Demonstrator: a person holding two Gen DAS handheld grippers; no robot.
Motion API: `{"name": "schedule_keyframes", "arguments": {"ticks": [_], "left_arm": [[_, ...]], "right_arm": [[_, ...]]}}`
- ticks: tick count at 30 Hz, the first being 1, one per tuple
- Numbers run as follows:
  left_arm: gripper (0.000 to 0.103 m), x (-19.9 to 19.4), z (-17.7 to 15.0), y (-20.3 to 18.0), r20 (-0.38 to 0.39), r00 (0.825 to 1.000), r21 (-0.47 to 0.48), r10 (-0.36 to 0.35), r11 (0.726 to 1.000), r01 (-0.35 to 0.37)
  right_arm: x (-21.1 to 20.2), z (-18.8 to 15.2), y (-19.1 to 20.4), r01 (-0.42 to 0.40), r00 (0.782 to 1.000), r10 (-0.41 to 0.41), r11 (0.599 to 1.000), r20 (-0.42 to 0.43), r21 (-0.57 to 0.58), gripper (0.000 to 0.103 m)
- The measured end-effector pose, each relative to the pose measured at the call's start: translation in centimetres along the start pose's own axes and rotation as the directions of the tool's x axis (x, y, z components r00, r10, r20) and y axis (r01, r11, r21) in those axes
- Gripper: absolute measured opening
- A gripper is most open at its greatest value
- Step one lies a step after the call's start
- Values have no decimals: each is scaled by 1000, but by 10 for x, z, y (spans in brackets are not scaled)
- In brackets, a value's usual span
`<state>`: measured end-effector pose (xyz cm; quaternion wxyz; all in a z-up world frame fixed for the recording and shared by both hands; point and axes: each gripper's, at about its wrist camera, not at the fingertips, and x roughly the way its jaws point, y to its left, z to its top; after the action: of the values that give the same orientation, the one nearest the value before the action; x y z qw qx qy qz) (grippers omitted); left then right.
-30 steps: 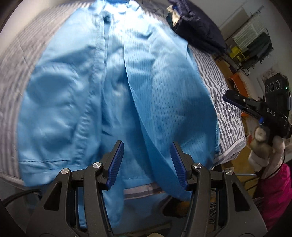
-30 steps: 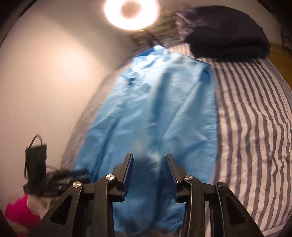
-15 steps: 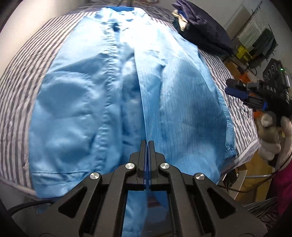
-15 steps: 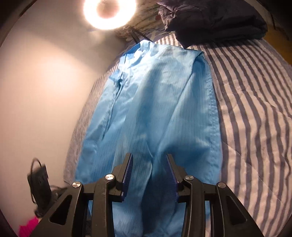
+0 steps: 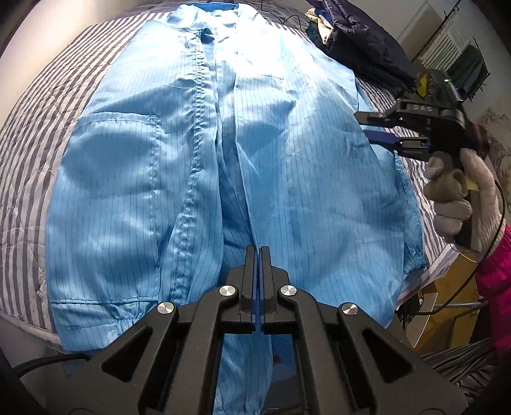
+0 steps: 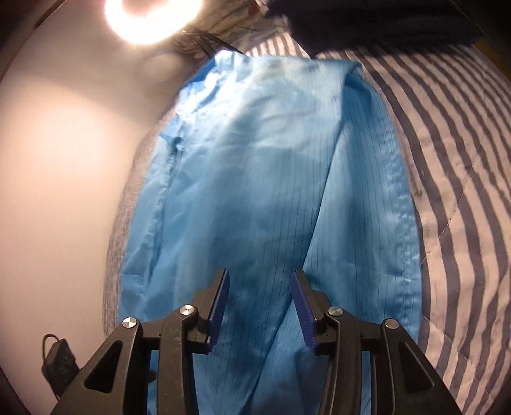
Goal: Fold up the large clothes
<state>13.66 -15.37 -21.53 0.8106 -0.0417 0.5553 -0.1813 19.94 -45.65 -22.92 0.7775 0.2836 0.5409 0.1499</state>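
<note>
A large light-blue pinstriped garment point(image 5: 134, 178) lies spread lengthwise on a striped bed, its lower ends hanging over the near edge. My left gripper point(image 5: 258, 252) is shut on the garment's folded centre edge near the bed's front. My right gripper point(image 6: 259, 287) is open, its blue pads point(image 6: 218, 297) hovering just above the garment point(image 6: 255, 159) near its right side. It also shows in the left wrist view point(image 5: 375, 129), at the garment's right edge, held by a gloved hand.
The bed has a grey-and-white striped cover point(image 5: 28, 134), seen too in the right wrist view point(image 6: 463, 159). A pile of dark clothes point(image 5: 361, 48) lies at the far right corner. A bright ring lamp point(image 6: 153, 16) shines by the wall. A small black box point(image 6: 59, 364) sits low at left.
My left gripper closed from open onto the garment's centre edge. My right gripper, still open, moved in closer over the garment's right side.
</note>
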Motion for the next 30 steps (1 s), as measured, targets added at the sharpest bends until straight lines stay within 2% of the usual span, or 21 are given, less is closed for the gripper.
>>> {"name": "schedule_keyframes", "arguments": {"ticks": [5, 8, 12, 18, 25, 30], "left_arm": [[0, 5, 1, -1, -8, 1000, 13, 9, 1000, -9], [0, 5, 0, -3, -9, 1000, 16, 13, 1000, -13], [0, 6, -1, -3, -10, 1000, 18, 16, 1000, -16], [0, 10, 0, -4, -16, 1000, 21, 19, 1000, -19], [0, 9, -1, 0, -17, 1000, 20, 18, 1000, -18], [0, 11, -1, 0, -21, 1000, 21, 19, 1000, -18]], "right_arm": [[7, 3, -13, -20, 1000, 20, 999, 7, 44, 32], [1, 1, -20, 8, 1000, -9, 998, 18, 55, 25], [-5, 0, -33, -18, 1000, 16, 995, 26, 101, 26], [-4, -5, -30, -80, 997, 77, 990, 32, 118, 35], [-8, -5, -38, -60, 998, 56, 989, 34, 137, 28], [-3, -3, -29, -22, 999, 17, 994, 47, 108, 34]]}}
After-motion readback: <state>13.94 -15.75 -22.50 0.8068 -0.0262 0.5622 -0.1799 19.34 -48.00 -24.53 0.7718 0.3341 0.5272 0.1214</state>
